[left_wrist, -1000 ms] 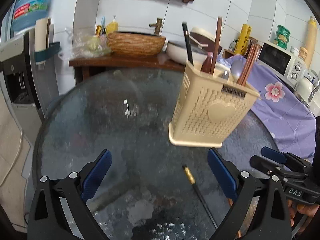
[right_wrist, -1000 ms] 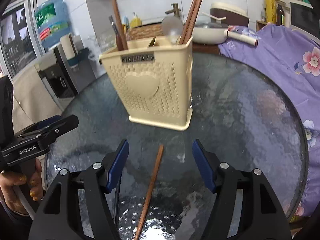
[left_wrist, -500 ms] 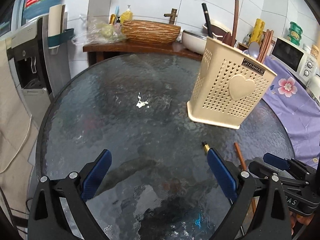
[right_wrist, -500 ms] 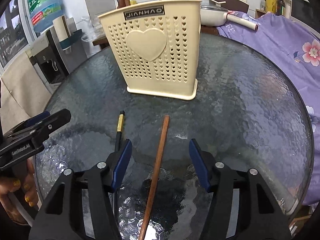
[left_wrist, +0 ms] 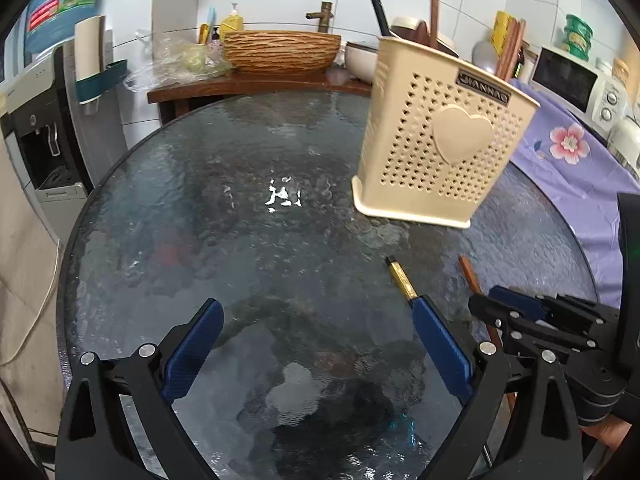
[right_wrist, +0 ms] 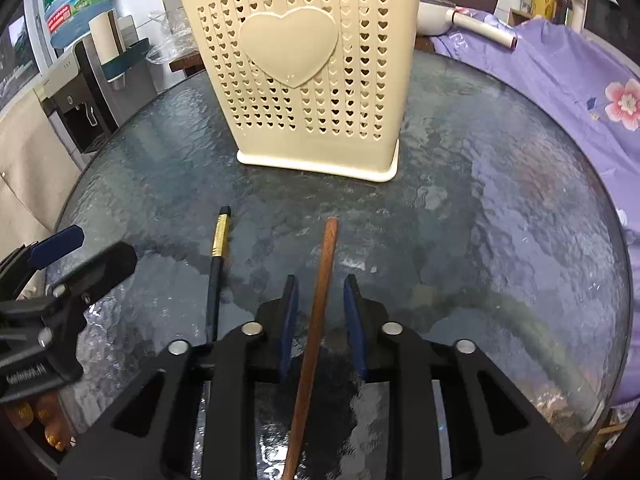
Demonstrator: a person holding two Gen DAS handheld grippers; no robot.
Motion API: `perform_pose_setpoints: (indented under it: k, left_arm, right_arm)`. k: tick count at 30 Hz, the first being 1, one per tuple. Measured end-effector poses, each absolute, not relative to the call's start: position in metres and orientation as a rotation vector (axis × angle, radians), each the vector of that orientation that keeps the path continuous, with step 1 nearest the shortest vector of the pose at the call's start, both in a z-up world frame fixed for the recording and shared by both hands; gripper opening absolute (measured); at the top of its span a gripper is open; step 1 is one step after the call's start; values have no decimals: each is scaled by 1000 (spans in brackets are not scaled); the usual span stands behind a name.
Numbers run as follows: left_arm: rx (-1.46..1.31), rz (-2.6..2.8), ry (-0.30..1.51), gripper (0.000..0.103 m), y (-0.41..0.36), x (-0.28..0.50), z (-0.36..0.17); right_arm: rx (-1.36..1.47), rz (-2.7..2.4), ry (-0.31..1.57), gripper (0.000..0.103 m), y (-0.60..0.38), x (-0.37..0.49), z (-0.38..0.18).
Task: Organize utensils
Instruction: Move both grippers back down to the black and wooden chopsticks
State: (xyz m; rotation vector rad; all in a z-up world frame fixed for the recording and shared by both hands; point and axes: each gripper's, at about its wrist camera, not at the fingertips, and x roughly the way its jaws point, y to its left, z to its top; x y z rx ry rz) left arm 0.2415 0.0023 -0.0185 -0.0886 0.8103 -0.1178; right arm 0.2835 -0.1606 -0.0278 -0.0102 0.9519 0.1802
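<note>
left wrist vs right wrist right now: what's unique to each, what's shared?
Left wrist only: wide-open left gripper from behind, wicker bowl, microwave.

Right wrist only: right gripper, whose jaws have just been closing, flanks the brown chopstick with small gaps either side; pads not yet pressing. Painted fingernails.

Both: beige utensil holder, glass table, black gold-banded chopstick, purple floral cloth.

On the glass table (right_wrist: 500, 208) lie two single chopsticks: one brown wooden chopstick (right_wrist: 324, 264) and one black chopstick with a gold band (right_wrist: 218, 256). One cream utensil holder (right_wrist: 312, 80) stands there.
</note>
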Motion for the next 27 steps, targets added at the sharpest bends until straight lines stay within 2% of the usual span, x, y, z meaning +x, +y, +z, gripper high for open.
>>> perform_pose_setpoints:
  k: [4,8,11,22,24,27]
  left_arm:
    - [-69,-134,821,92,-7,243,-22]
    - [-62,-159,838,92,-17,245,-25]
    - [-40,-180,852,87,-27,248,-28]
    - [10,-229,920,54,-59,271,-38]
    - [25,-228,926,43,-64,275,-37]
    - [50,-218,921,34,-68,277,-38]
  right_arm:
    - [-33,184,948,10,-159,286,-29]
    - [-33,200,944,9,-163,287,-29]
    - [-28,212,941,8,-167,286,-29]
    - [18,202,929,8,-196,287,-25]
    - [21,204,928,8,-198,287,-24]
    - [26,209,926,8,-198,286,-23]
